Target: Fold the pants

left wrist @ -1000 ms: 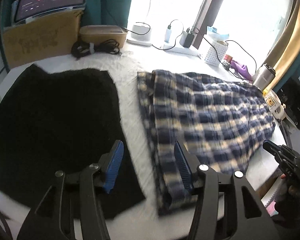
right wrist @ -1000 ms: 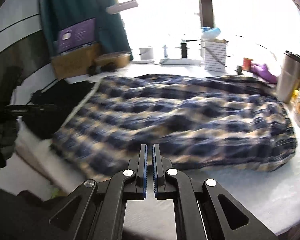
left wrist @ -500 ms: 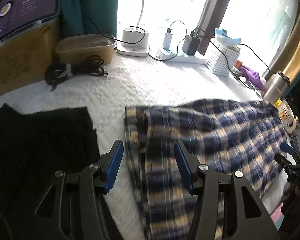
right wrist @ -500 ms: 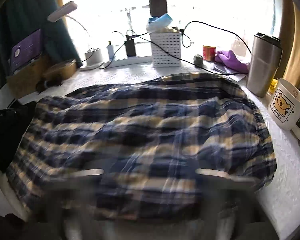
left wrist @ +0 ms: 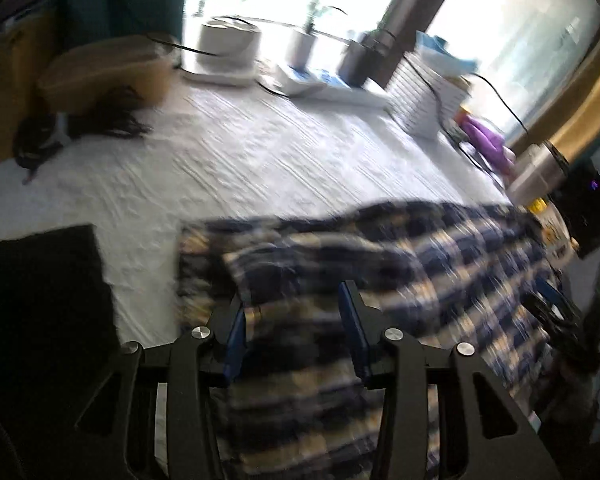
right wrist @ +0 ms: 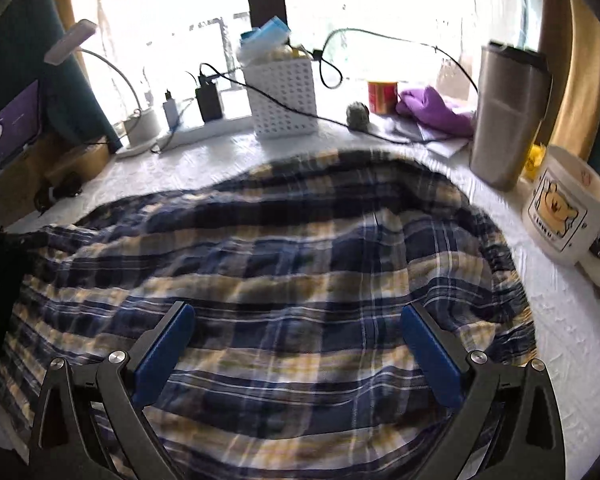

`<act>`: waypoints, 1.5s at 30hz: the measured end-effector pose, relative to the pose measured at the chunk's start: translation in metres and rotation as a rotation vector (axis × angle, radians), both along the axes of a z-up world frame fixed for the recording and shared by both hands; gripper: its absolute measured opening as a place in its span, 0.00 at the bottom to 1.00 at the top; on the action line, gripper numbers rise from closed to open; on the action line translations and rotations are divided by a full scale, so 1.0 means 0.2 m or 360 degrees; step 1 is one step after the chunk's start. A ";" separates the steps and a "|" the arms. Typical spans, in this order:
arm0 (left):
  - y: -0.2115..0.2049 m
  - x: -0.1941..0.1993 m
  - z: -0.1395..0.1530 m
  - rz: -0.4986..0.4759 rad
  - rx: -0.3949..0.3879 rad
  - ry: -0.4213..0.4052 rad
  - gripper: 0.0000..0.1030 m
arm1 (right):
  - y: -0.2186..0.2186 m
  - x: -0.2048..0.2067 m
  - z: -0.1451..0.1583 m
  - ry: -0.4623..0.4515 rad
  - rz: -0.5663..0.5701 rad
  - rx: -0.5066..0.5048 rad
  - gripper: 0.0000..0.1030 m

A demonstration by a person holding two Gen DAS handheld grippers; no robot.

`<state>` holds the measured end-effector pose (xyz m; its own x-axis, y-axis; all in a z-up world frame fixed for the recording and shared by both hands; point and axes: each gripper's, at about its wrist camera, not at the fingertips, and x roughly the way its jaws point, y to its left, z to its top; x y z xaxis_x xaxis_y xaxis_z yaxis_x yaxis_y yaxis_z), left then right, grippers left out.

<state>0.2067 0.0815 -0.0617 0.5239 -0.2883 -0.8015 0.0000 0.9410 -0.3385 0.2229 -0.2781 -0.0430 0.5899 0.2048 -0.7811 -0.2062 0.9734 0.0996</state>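
Both grippers angle down over the plaid pants (right wrist: pixel 300 240).
Left gripper (left wrist: pixel 296 332), jaws just narrowing, straddles a raised fold without pinching; right gripper (right wrist: pixel 296 340) spread wide above rumpled blue-and-cream cloth.

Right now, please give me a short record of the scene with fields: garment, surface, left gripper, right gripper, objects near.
garment: plaid pants, blue and cream, rumpled, lying across the table
surface: white textured cloth
left gripper: jaws have just been closing, plaid fabric between them; grip not clear through the blur
right gripper: open wide over the pants, nothing held
objects near: black garment left of the pants; steel tumbler and bear mug at the right; white basket behind
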 end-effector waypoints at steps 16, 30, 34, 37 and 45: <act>0.18 0.17 -0.11 0.0144 -0.0424 0.0157 0.41 | -0.02 0.01 -0.07 0.0056 -0.0007 0.0053 1.00; 0.10 0.18 -0.02 0.0125 0.0015 -0.0079 0.02 | -0.03 0.01 -0.06 0.0049 -0.0024 0.0052 1.00; 0.04 0.11 0.08 0.0121 0.0317 -0.0235 0.02 | -0.02 0.00 -0.06 0.0041 -0.0028 0.0025 1.00; 0.03 0.09 0.10 0.0121 0.0456 -0.0298 0.02 | -0.01 0.00 -0.05 0.0037 -0.0025 0.0001 1.00; 0.13 0.17 -0.04 0.0185 0.0363 -0.0142 0.05 | -0.01 0.00 -0.04 0.0042 -0.0041 -0.0016 1.00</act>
<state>0.2405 0.1077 -0.0706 0.6143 -0.0397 -0.7881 -0.0921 0.9883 -0.1216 0.2236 -0.2808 -0.0504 0.5742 0.1821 -0.7982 -0.1785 0.9793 0.0950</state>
